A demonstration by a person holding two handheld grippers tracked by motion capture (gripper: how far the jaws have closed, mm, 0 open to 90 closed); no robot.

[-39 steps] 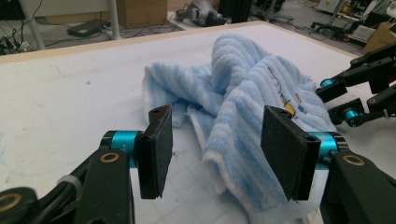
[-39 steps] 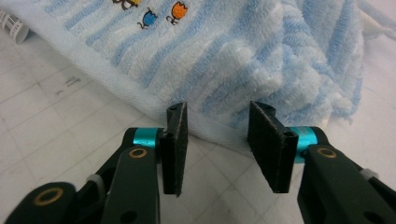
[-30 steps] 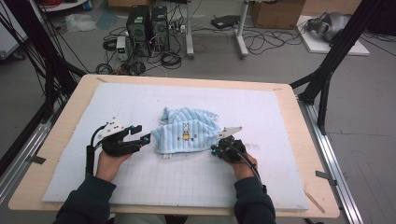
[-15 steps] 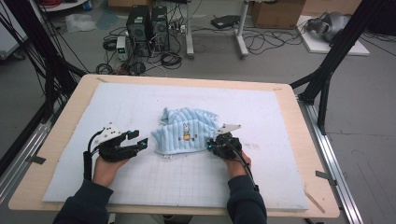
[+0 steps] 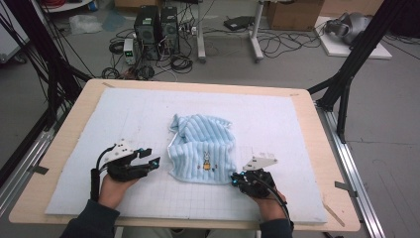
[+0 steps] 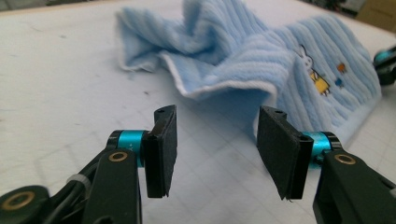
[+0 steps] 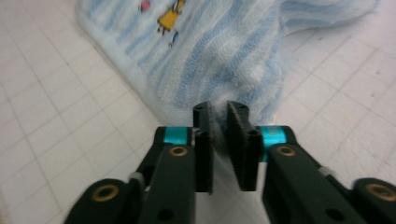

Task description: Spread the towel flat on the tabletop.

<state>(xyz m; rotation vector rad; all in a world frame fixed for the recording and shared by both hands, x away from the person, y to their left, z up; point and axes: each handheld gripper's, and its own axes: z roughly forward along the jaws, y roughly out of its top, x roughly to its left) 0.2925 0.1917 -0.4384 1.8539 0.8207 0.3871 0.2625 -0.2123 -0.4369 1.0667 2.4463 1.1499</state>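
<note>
A light blue striped towel with a small rabbit stitched on it lies rumpled on the white gridded mat. My left gripper sits just left of the towel's near left edge. In the left gripper view the left gripper has nothing between its jaws; they have just been closing a little but still stand wide apart, and the towel lies ahead. My right gripper is at the towel's near right corner. In the right gripper view the right gripper's jaws have just been opening, a narrow gap apart, with the towel corner's fuzzy edge between them.
The mat covers most of a wooden table. Black frame legs rise at the table's right and left sides. Computers and cables lie on the floor beyond the far edge.
The right gripper has drawn back toward the near edge, and the towel now stretches longer that way. The left gripper has shifted slightly nearer and lower beside the towel.
</note>
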